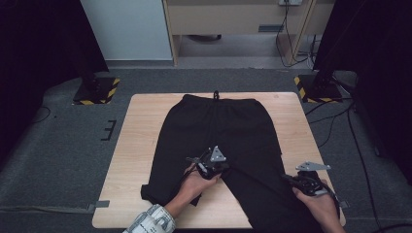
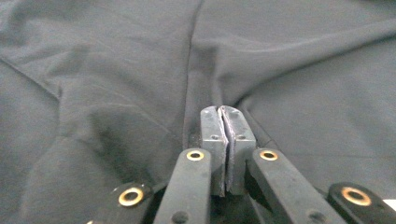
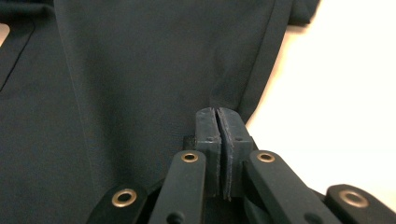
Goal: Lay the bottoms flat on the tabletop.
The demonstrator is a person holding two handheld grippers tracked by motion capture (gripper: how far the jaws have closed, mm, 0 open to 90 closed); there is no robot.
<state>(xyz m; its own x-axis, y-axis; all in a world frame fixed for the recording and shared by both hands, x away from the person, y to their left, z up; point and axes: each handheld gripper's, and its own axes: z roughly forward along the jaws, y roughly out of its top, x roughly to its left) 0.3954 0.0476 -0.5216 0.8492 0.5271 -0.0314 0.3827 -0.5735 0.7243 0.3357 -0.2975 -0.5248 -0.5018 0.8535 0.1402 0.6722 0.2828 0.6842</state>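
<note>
— Dark curtains on both sides, grey carpet, and a pale wooden bench (image 1: 136, 145) in the middle of it. What's spread on it?

— A pair of black trousers (image 1: 218, 131), laid flat, waistband at the far edge with its drawstring knot, the two legs running back toward the person. So the long axis goes far-to-near, and the legs splay a little as they come.

— Which hand has what?

— The left gripper (image 1: 212, 165) sits at the crotch, where the two legs part. Its fingers (image 2: 215, 140) are pressed together with a fold of cloth caught between them, right on the centre seam. The right gripper (image 1: 307, 178) is at the outer edge of the right leg, near the bench's near right corner. Its fingers (image 3: 208, 135) are likewise pressed together, nipping the side seam, with bare wood just beside it.

— So both are on the same leg?

— I'd say so: one on its inner side, one on its outer. The other leg lies well apart to the left, its hem turned up a bit.

— And the cloth?

— Soft matte knit, I'd guess; it puckers into loose ridges around each pinch. Limp stuff, likely to sag between the two holds if lifted.
</note>
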